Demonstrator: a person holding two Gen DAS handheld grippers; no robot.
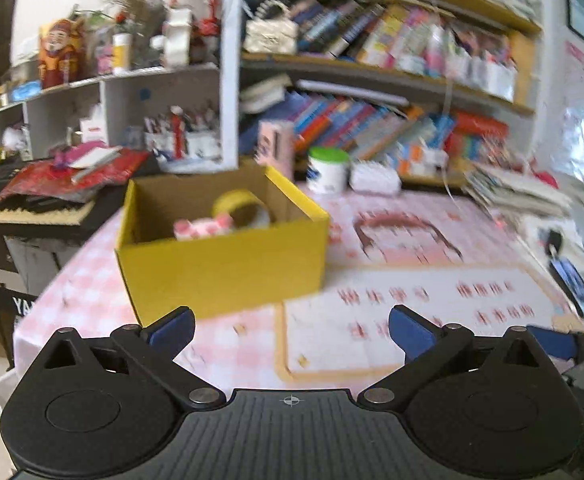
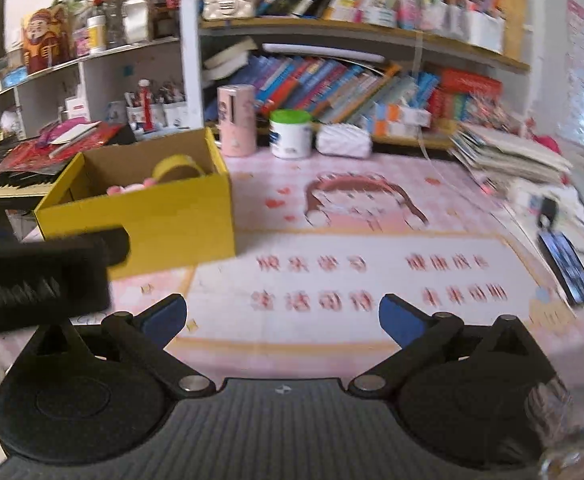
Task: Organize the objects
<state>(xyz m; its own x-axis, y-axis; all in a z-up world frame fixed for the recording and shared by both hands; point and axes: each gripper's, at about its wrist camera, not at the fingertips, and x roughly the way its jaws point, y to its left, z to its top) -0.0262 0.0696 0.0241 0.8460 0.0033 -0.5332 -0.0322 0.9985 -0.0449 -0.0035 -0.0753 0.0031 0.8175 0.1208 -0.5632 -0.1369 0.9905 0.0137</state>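
Box [image 1: 220, 256], yellow, open-topped: ahead-left of left gripper [image 1: 290, 330], nearer than right gripper [image 2: 282, 318]; tape roll [image 1: 242, 208] inside. Both fingers apart, empty.

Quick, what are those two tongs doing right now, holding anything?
Left tongs: open, holding nothing, above the table near the yellow box.
Right tongs: open, holding nothing.

Yellow cardboard box [image 1: 228, 258], open top, brown inside, sits upright on the pink checked tablecloth [image 1: 88, 296] near its left edge. Inside: yellow tape roll [image 1: 241, 206] standing on edge against the back-right wall, pink-white small item [image 1: 202, 228] just in front of it, touching or nearly so. Details blurred.
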